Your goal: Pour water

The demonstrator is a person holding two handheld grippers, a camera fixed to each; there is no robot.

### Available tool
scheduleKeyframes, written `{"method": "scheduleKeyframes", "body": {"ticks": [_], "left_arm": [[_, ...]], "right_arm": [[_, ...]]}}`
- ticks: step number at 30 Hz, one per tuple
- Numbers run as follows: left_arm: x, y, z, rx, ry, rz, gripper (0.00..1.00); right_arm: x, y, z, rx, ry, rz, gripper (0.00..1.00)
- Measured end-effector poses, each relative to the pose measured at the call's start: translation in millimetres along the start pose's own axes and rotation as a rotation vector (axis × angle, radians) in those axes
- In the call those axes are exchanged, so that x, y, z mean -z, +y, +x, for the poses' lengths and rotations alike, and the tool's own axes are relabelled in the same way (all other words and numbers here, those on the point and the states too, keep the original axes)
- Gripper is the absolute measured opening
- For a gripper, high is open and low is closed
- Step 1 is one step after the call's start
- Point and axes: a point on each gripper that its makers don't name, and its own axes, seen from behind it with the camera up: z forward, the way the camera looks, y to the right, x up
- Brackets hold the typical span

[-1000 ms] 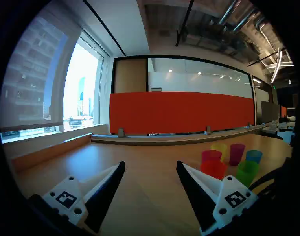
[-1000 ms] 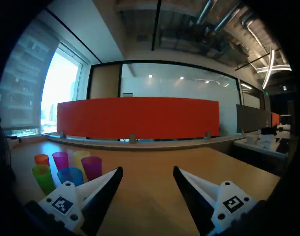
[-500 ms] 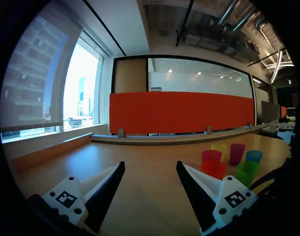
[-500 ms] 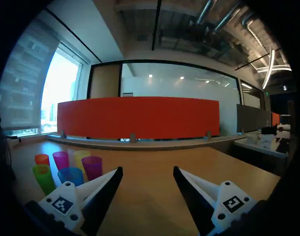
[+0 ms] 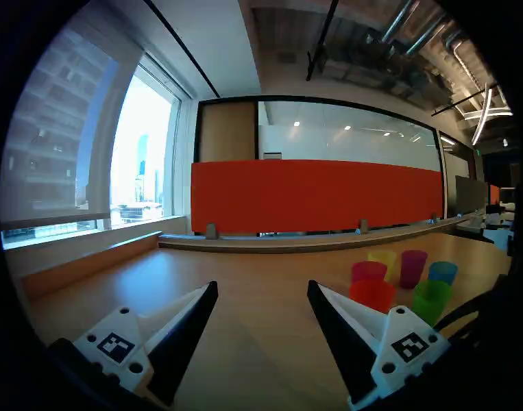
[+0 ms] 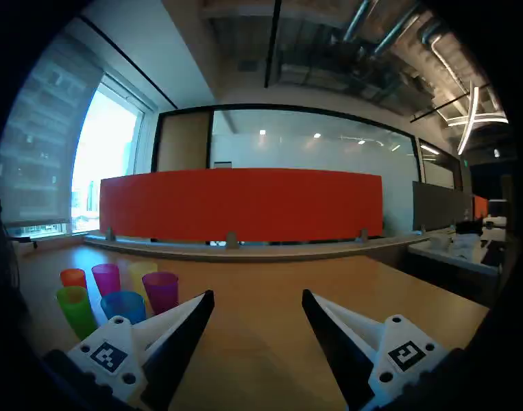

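holds left gripper (image 5: 262, 283) released and spread wide over the wooden table (image 5: 261, 264), grasping nothing. holds right gripper (image 6: 258, 292) released and empty too. finds six coloured cups (image 5: 412, 268) upright on the table, off right in the left gripper view, off left in the right gripper view.

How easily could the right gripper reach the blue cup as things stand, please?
Probably yes: the blue cup stands at the front, nothing before it, and the open right gripper holds nothing.
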Motion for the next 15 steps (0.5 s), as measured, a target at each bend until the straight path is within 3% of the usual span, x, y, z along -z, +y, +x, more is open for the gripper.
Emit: {"method": "scheduleKeyframes", "body": {"ticks": [15], "left_arm": [[-1.5, 0.7, -0.8, 0.0, 0.0, -0.001, 0.97]], "right_arm": [[0.0, 0.7, 0.3, 0.0, 0.0, 0.0, 1.0]]}}
